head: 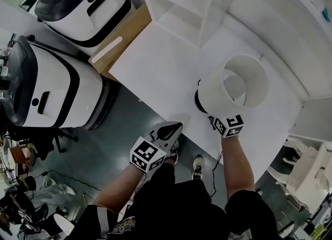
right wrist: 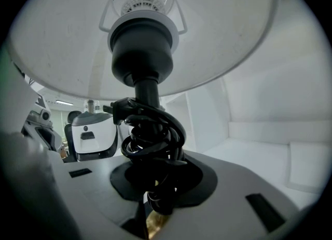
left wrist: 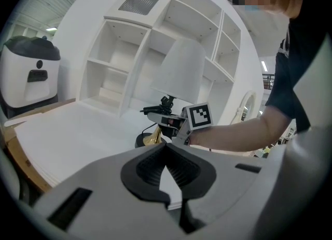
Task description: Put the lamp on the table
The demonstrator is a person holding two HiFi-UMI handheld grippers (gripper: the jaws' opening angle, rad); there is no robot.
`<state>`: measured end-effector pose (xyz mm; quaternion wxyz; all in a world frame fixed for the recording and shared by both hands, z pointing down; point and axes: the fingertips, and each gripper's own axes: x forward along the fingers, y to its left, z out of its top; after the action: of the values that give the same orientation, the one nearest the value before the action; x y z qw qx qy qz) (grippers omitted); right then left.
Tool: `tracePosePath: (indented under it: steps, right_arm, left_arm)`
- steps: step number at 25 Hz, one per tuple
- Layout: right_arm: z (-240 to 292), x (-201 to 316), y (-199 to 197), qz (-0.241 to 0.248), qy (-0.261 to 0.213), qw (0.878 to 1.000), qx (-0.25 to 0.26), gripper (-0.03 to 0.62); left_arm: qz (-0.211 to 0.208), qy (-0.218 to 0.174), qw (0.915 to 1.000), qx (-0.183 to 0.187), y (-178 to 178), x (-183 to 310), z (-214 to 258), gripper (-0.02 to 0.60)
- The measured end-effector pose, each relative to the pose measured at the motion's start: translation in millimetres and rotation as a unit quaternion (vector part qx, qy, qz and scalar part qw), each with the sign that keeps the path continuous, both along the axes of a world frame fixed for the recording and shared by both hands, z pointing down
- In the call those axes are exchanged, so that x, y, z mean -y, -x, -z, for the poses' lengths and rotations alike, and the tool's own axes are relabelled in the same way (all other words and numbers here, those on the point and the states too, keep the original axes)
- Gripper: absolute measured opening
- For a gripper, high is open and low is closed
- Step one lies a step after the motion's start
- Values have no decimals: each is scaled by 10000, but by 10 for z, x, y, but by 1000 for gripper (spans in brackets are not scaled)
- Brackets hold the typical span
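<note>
A lamp with a white drum shade (head: 236, 83) and a black round base (head: 198, 101) stands upright near the front of the white table (head: 155, 72). My right gripper (head: 217, 118) reaches under the shade from the front edge. In the right gripper view its jaws (right wrist: 155, 182) are shut on the lamp's stem, where a black cord (right wrist: 153, 130) is wound in loops. The left gripper view shows the shade (left wrist: 181, 72), the brass stem (left wrist: 152, 136) and the base (left wrist: 141, 140) low at the tabletop. My left gripper (head: 168, 130) hangs at the table's front edge, shut and holding nothing (left wrist: 166, 150).
A white shelf unit (head: 181, 5) stands at the back of the table. Two white-and-black machines (head: 78, 5) (head: 46, 88) are on the floor to the left, beside a brown board (head: 122, 39). A white chair (head: 306, 171) is at the right.
</note>
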<state>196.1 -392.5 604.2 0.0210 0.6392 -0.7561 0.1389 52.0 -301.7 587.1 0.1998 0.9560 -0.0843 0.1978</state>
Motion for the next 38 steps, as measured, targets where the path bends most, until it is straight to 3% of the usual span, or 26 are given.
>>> tracePosePath:
  steps: [8, 17, 29, 30, 31, 38]
  right_arm:
    - [-34, -59, 6, -43, 23, 10000, 4, 98]
    - [-79, -304, -10, -47, 210, 9998, -17, 149]
    - [-13, -1203, -300, -303, 514, 9980, 215, 161]
    - [14, -1290, -311, -307, 553, 9976, 279, 137]
    - [45, -1369, -309, -291, 597, 9971, 359, 40]
    - [549, -1783, -45, 132, 545, 9965, 624, 31]
  left_arm:
    - [40, 16, 10000, 19, 1, -64, 20, 6]
    - [59, 57, 10000, -19, -33, -249, 55, 6]
    - [108, -7, 9997, -207, -197, -652, 255, 6]
    - [103, -20, 9997, -222, -212, -698, 280, 6]
    - [96, -37, 9997, -232, -227, -745, 304, 6]
    - [171, -155, 9993, -281, -329, -1057, 471, 6]
